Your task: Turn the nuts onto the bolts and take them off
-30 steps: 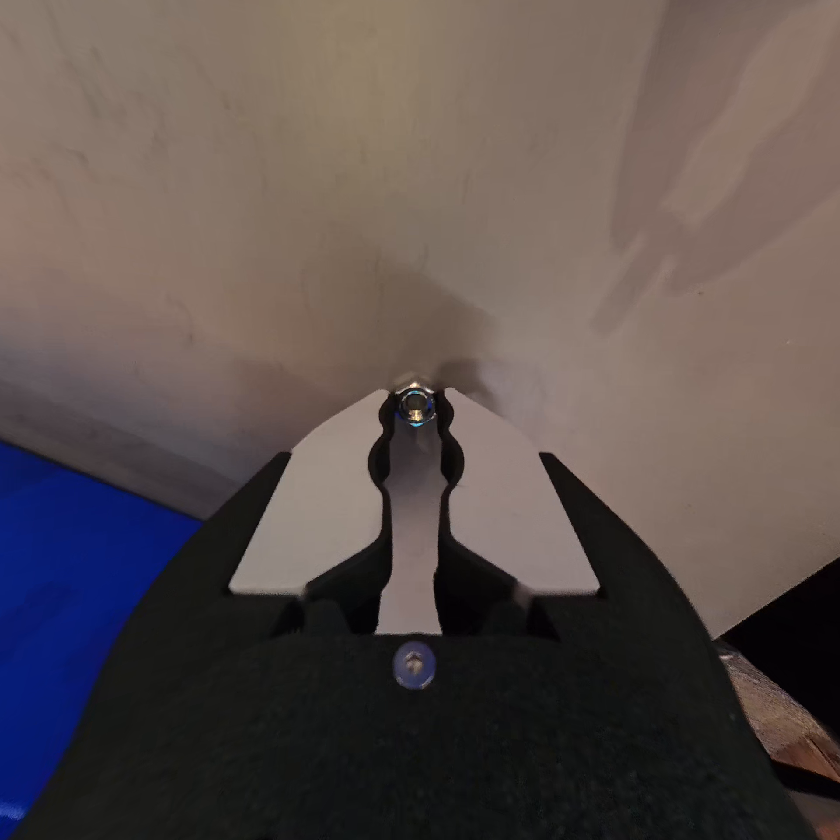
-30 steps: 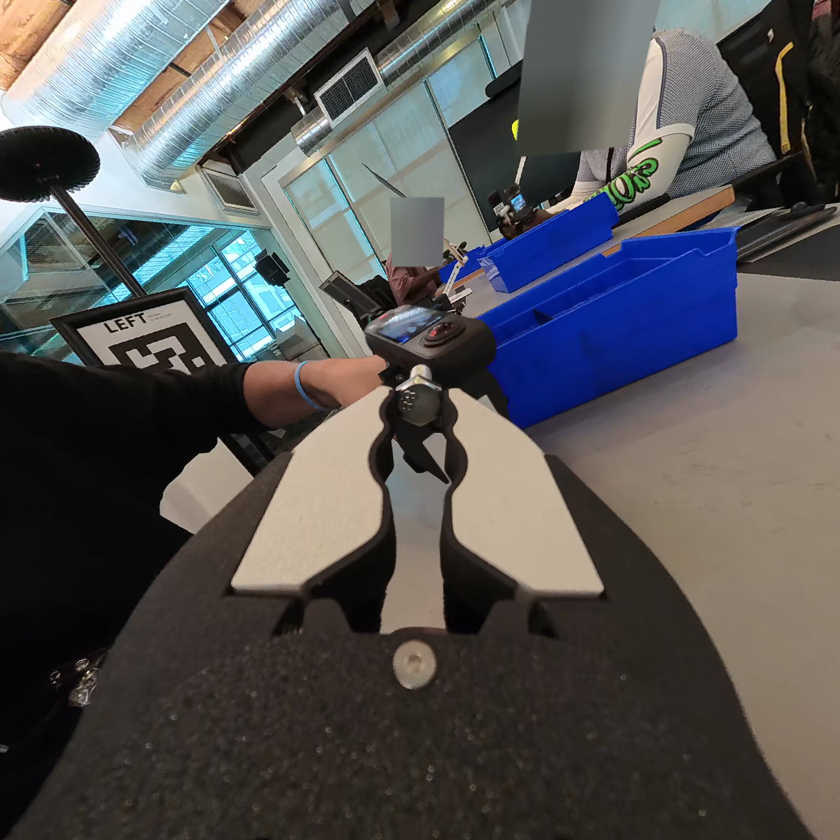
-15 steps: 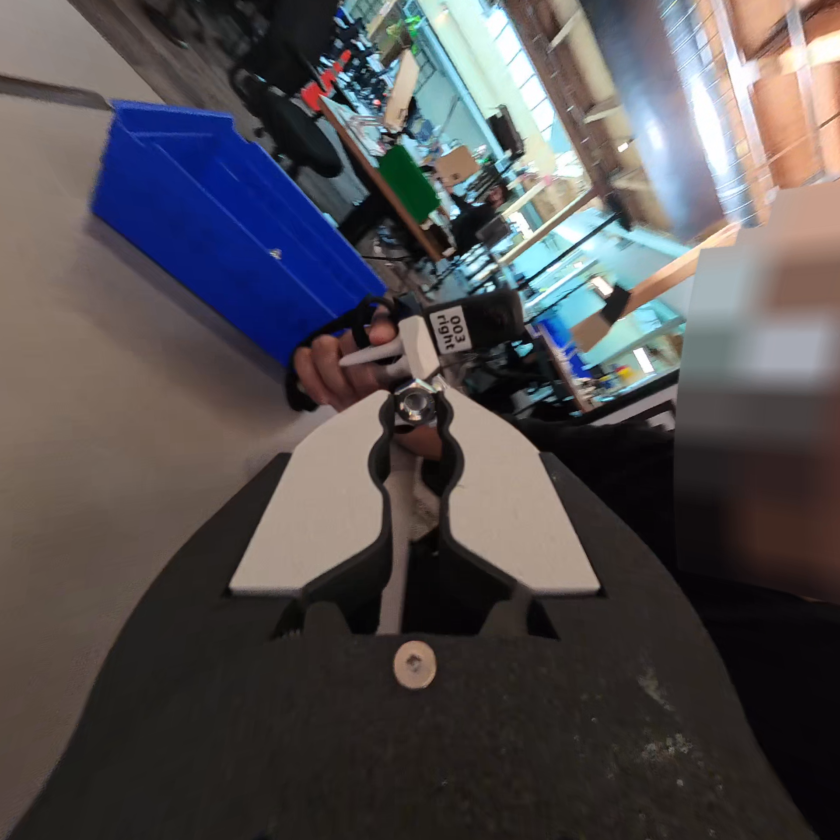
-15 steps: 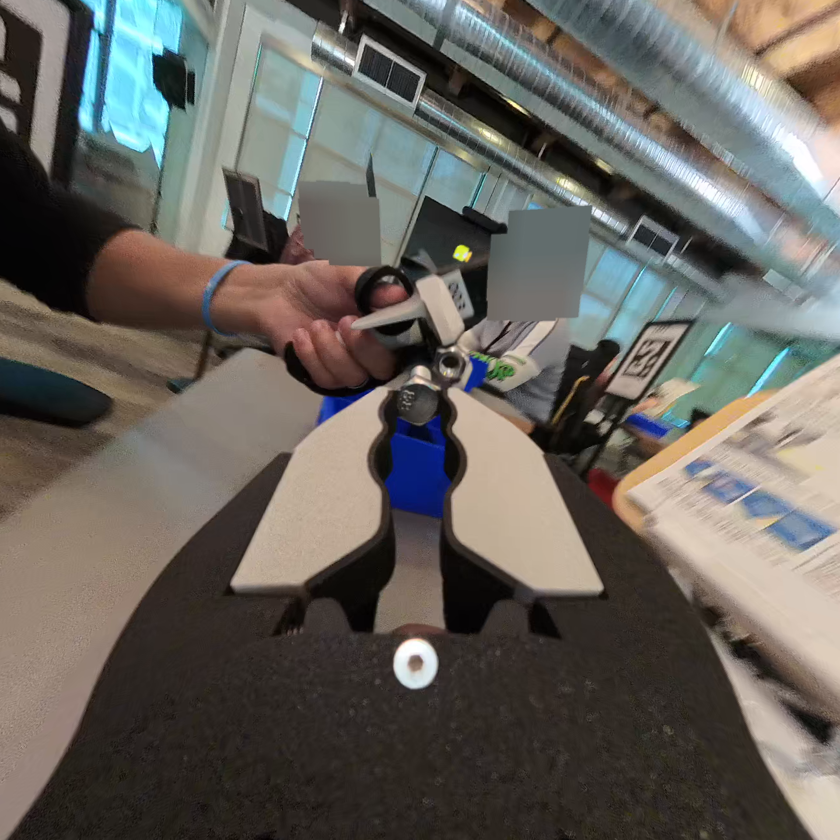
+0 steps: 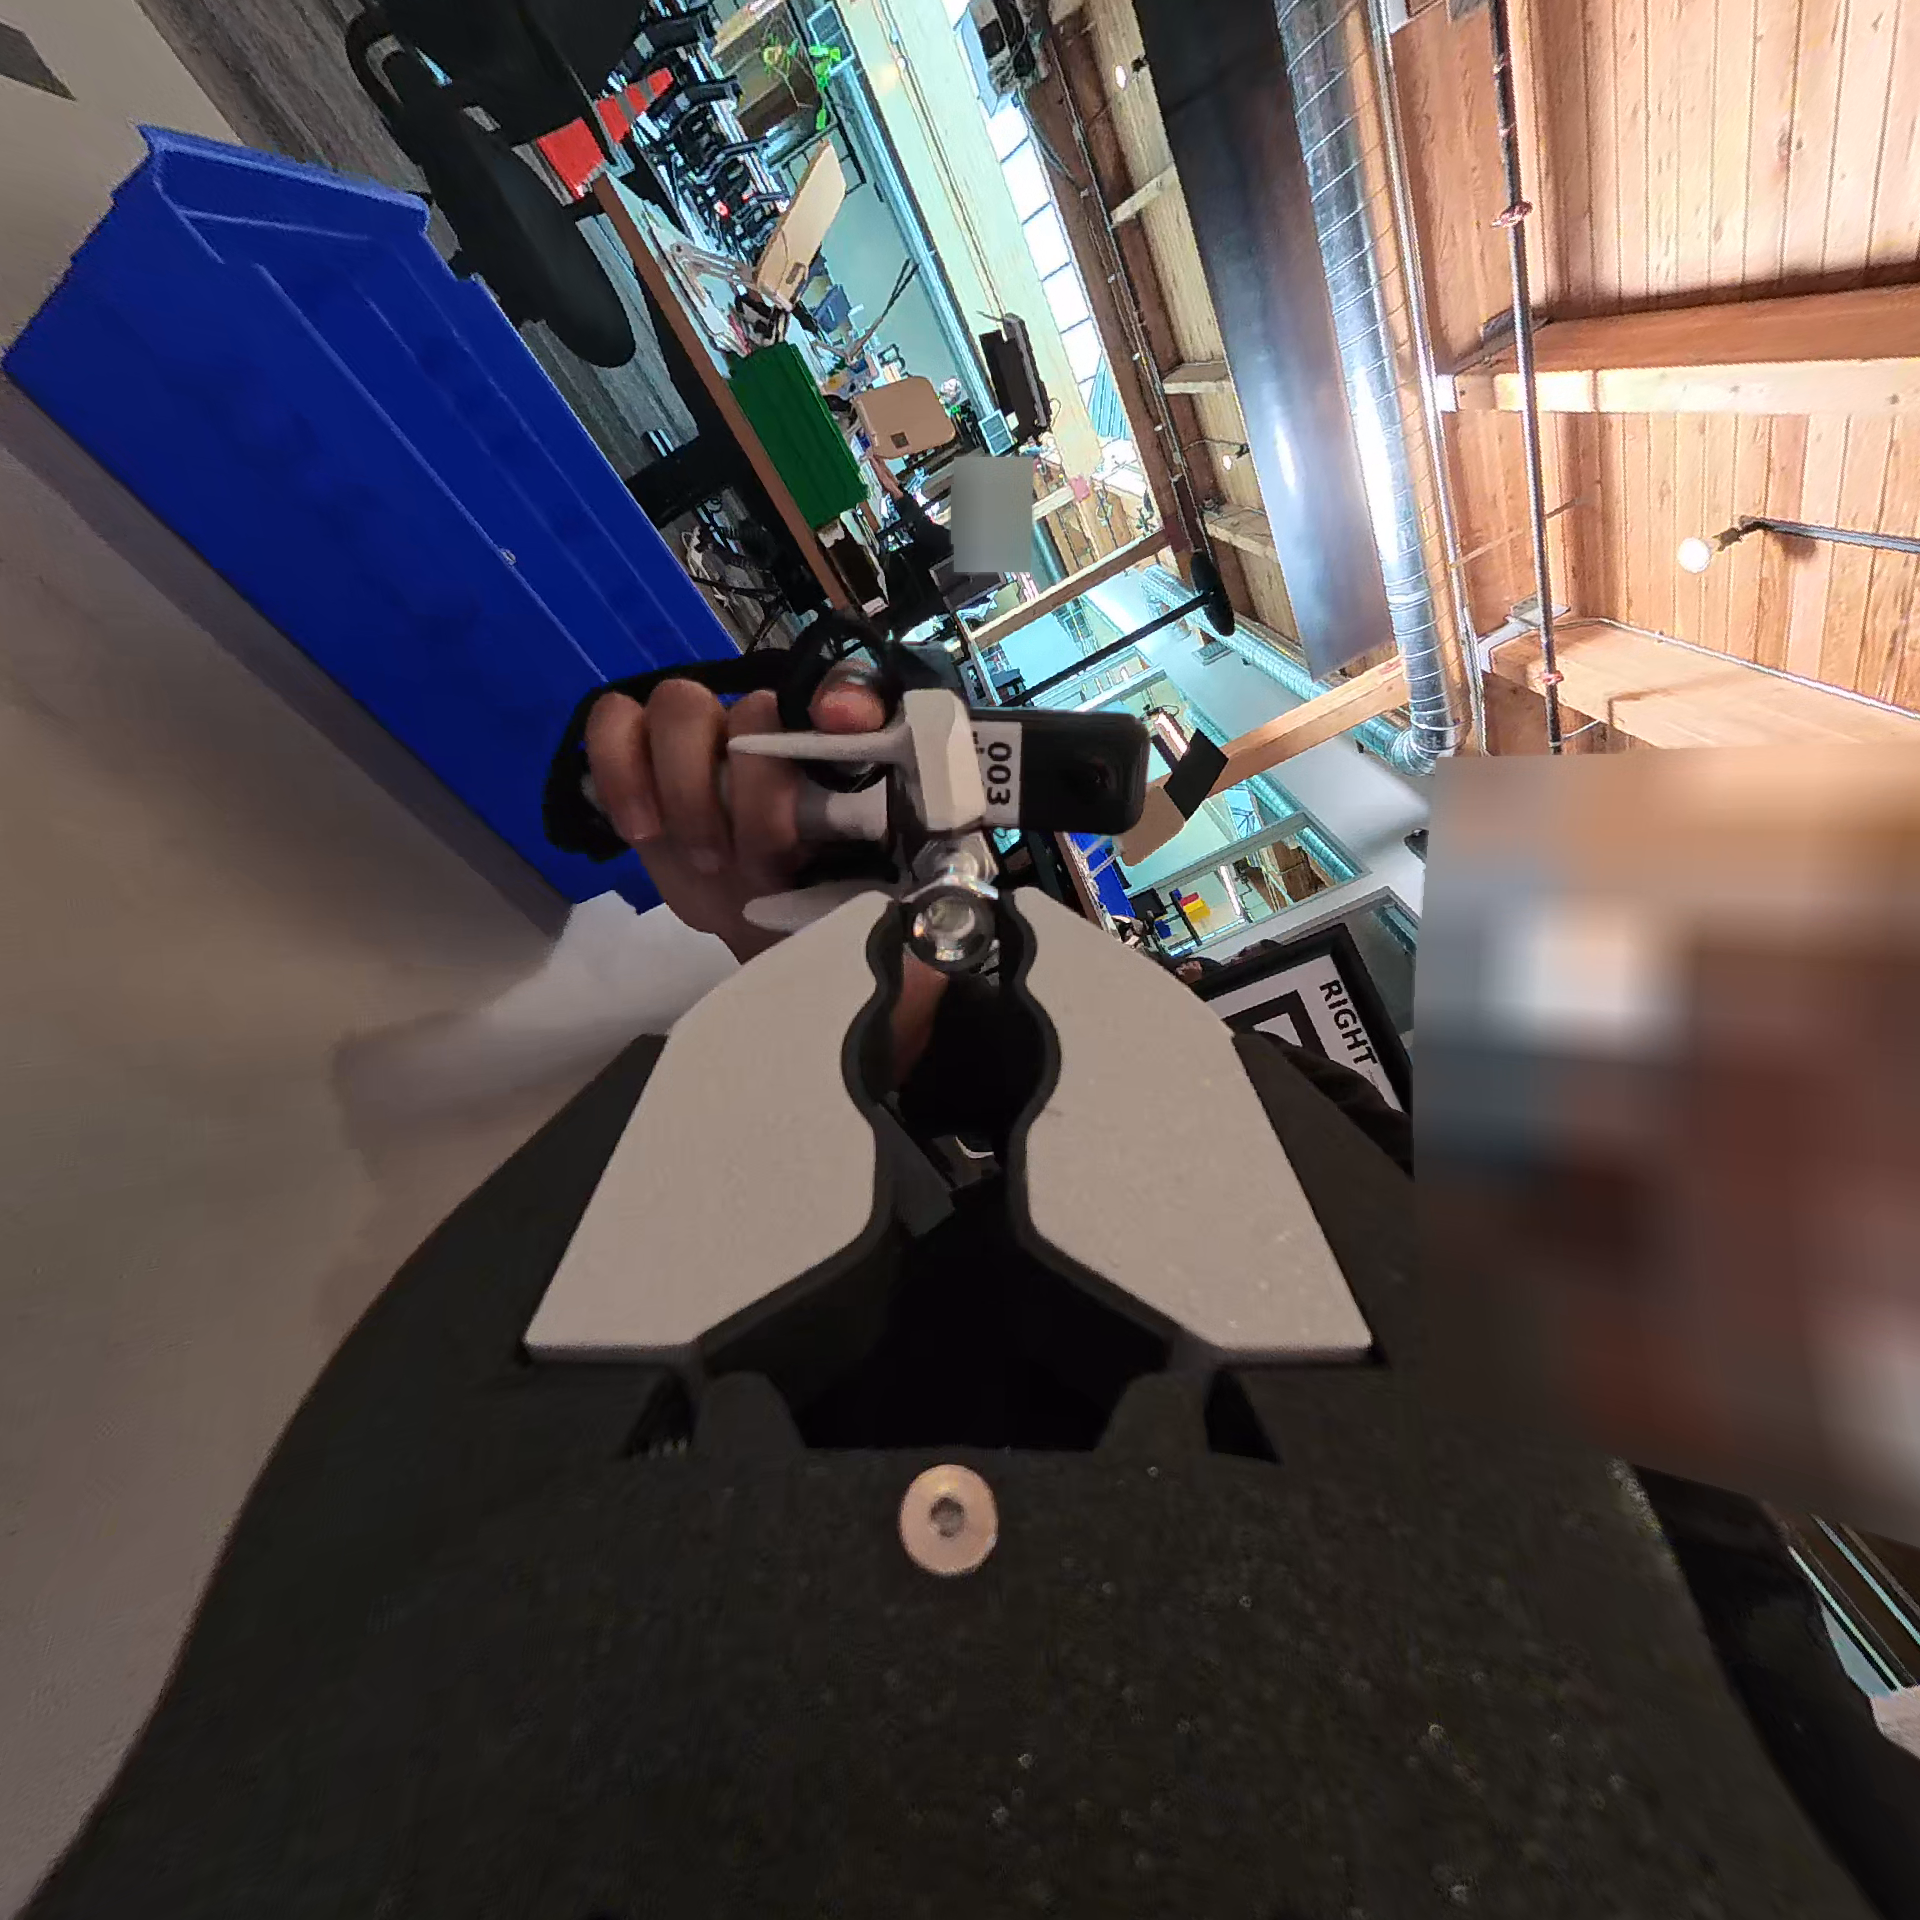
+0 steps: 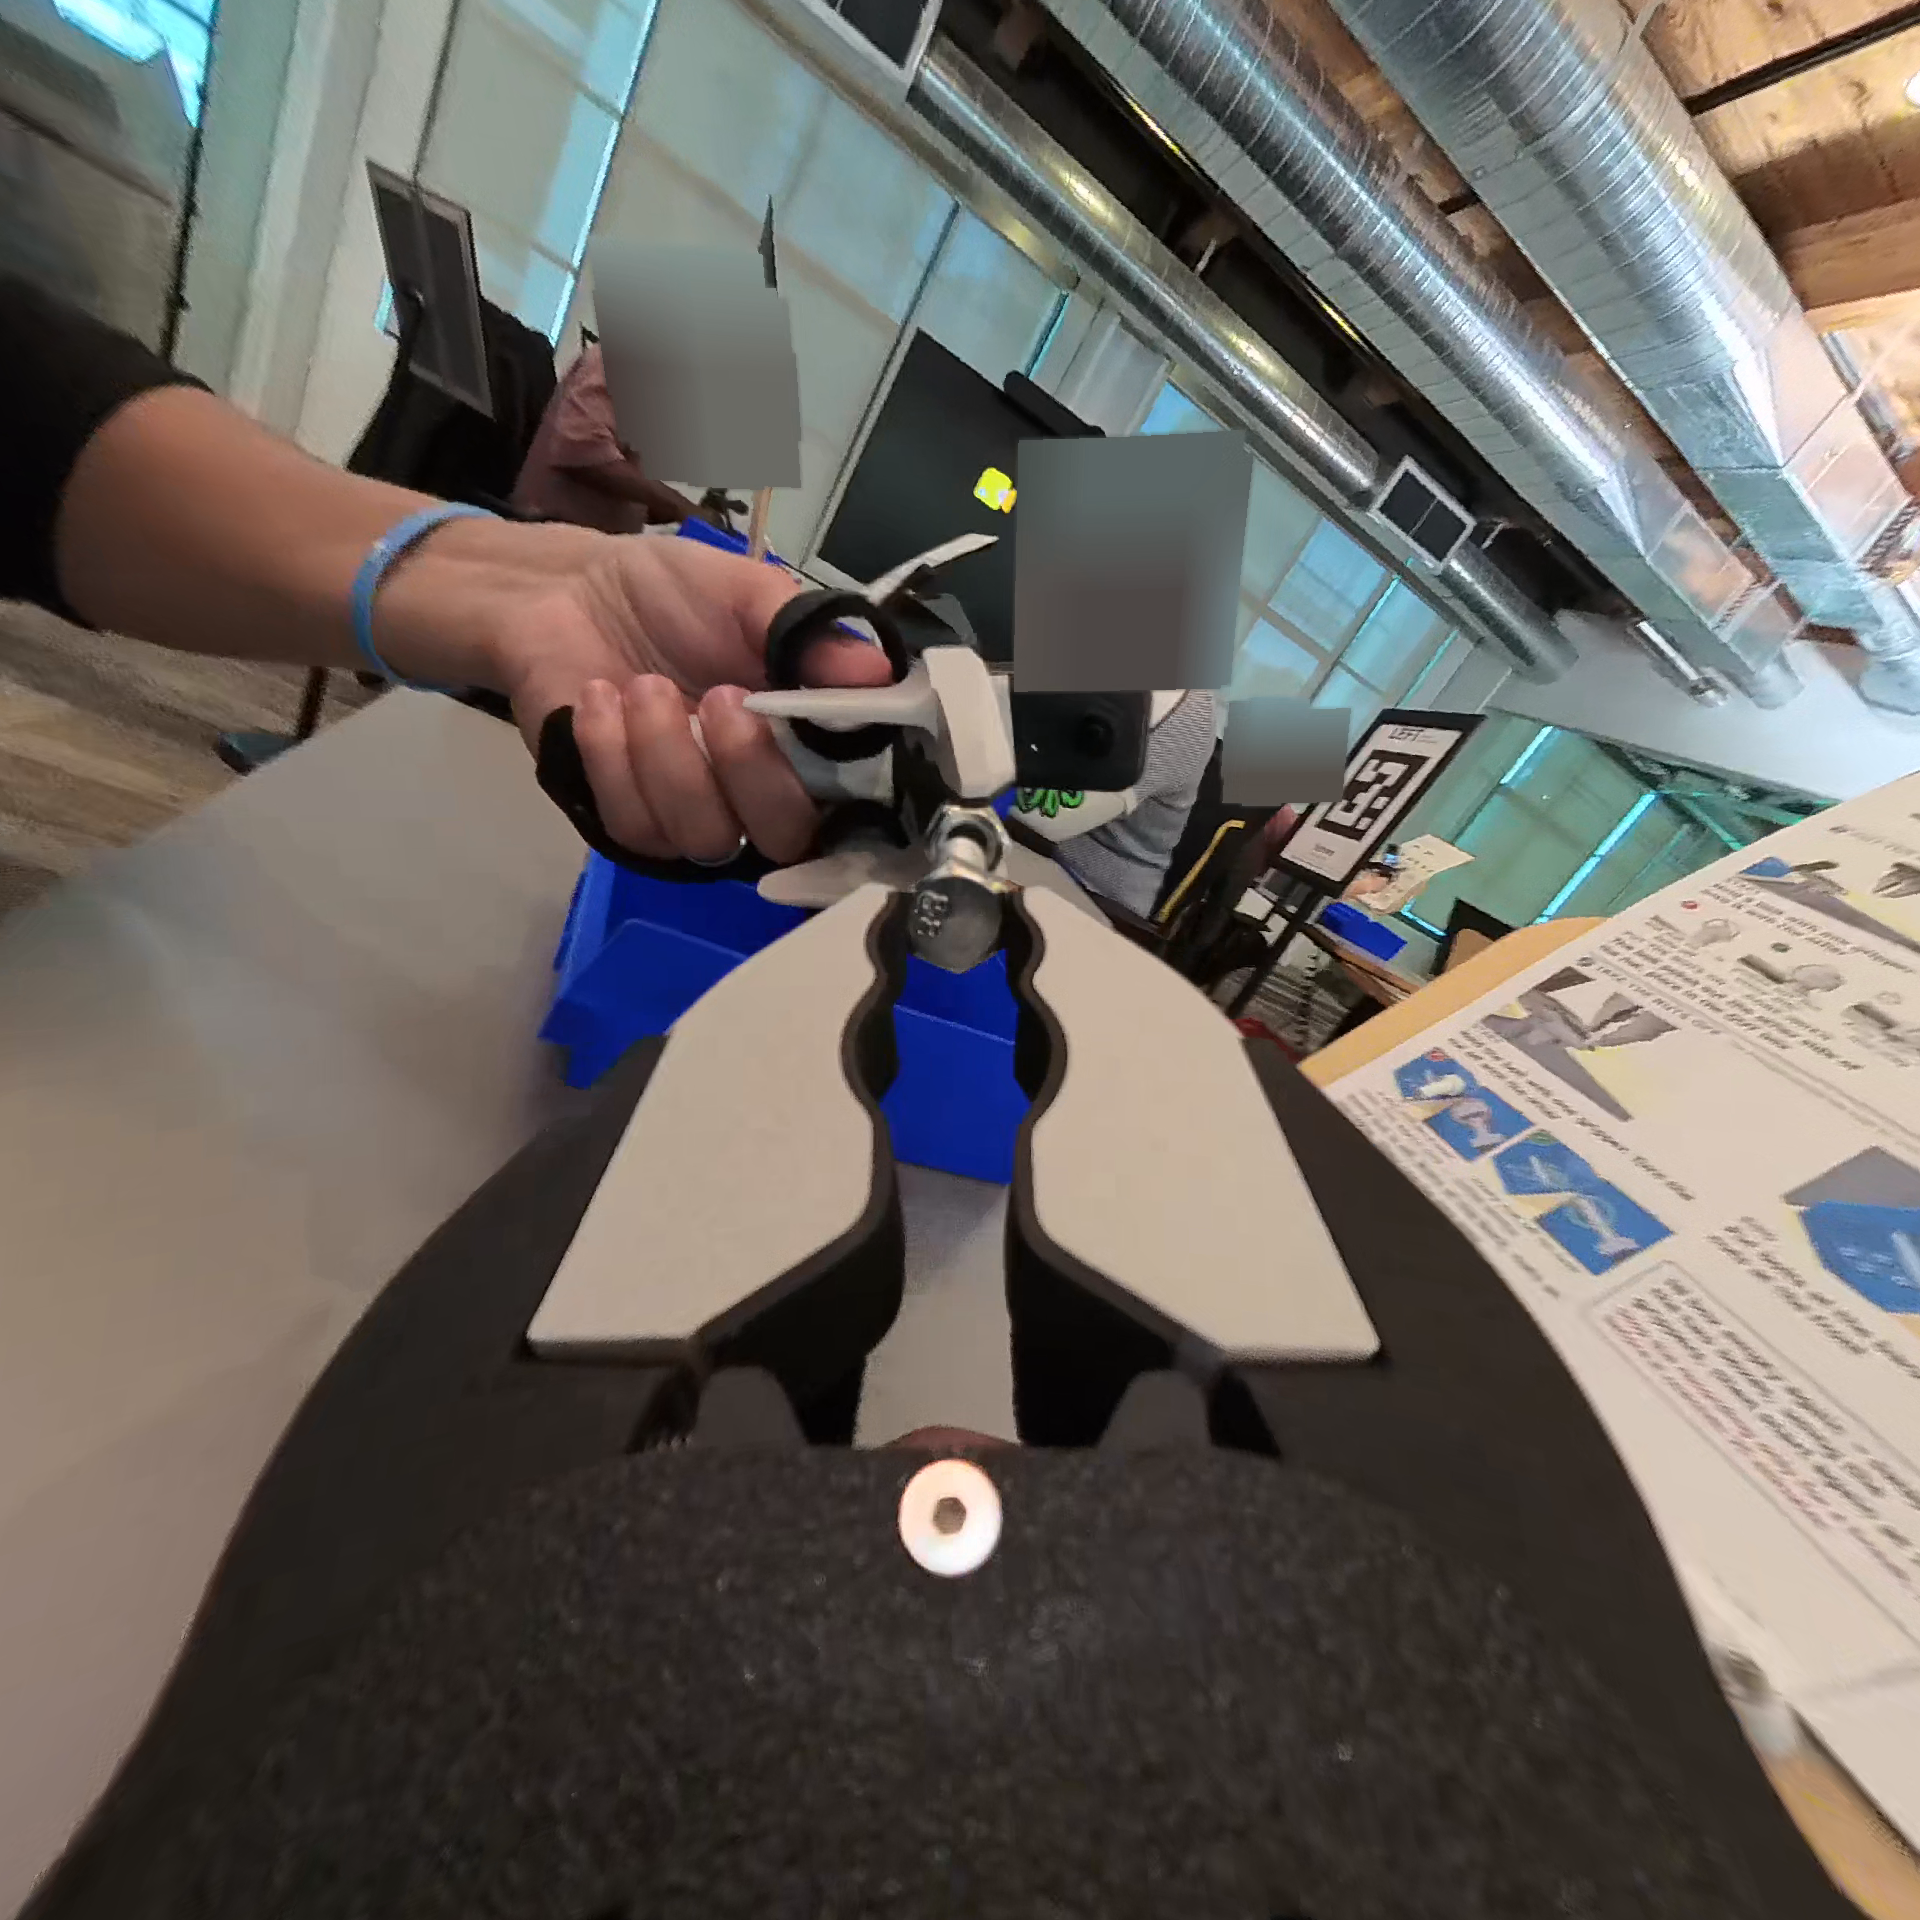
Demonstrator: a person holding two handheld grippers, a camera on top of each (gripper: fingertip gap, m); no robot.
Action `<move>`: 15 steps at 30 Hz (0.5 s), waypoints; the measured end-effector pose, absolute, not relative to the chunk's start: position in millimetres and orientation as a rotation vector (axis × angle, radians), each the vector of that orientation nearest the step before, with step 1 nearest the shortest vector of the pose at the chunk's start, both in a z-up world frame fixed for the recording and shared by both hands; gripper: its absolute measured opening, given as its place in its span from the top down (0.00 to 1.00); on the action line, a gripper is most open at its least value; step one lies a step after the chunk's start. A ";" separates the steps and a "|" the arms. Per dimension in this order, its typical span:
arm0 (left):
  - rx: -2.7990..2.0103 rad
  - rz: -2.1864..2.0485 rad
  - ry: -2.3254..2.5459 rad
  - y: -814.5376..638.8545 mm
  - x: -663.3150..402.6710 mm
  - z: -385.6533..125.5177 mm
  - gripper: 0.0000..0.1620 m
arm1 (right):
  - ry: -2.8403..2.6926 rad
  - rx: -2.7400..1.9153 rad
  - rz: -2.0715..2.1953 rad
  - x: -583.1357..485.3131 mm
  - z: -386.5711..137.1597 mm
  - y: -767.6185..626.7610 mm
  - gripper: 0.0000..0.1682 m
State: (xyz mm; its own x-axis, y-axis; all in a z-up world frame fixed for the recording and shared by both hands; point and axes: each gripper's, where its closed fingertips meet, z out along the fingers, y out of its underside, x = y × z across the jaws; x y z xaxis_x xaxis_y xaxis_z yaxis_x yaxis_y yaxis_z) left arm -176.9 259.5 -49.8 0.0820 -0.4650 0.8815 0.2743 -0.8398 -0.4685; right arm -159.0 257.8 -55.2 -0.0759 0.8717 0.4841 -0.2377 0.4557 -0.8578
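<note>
My left gripper [image 5: 948, 928] is shut on a small silver nut [image 5: 948, 921], seen face-on with its hole toward the camera. My right gripper [image 6: 951, 928] is shut on the hex head of a silver bolt [image 6: 949, 920], whose threaded shaft points away from the camera. The two grippers face each other above the table. The nut [image 6: 966, 828] sits at the far end of the bolt's shaft, and the bolt [image 5: 951, 864] shows just behind the nut in the left wrist view. How far the nut is threaded on I cannot tell.
A blue bin [image 5: 312, 468] stands on the grey table [image 5: 156, 935] and also shows in the right wrist view [image 6: 665, 966]. A printed instruction sheet [image 6: 1662, 1143] lies at the right. Hands [image 6: 644, 707] hold each gripper. People sit at tables behind.
My left gripper swung up from facing the tabletop and now faces the right gripper. Both grippers came together, bringing the nut to the bolt's end.
</note>
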 end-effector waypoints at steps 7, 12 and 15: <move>-1.816 -1.873 0.172 262.3 -183.8 -51.5 0.90 | -1.362 -0.658 1.083 -173.9 -57.6 261.3 0.90; -1.785 -1.884 0.182 266.2 -188.0 -53.7 0.90 | -1.364 -0.740 1.244 -178.4 -59.0 266.9 0.90; -1.758 -1.726 0.289 271.9 -190.5 -54.1 0.90 | -1.325 -0.867 1.389 -181.4 -60.5 273.1 0.90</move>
State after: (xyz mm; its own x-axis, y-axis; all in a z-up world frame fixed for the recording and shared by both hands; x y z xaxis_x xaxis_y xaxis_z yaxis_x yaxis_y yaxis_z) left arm -190.5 271.9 -54.1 0.1090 -0.5750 0.8109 0.2796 -0.7651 -0.5801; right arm -181.4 273.1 -60.5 -0.2544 0.9582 0.1307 -0.1761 0.0870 -0.9805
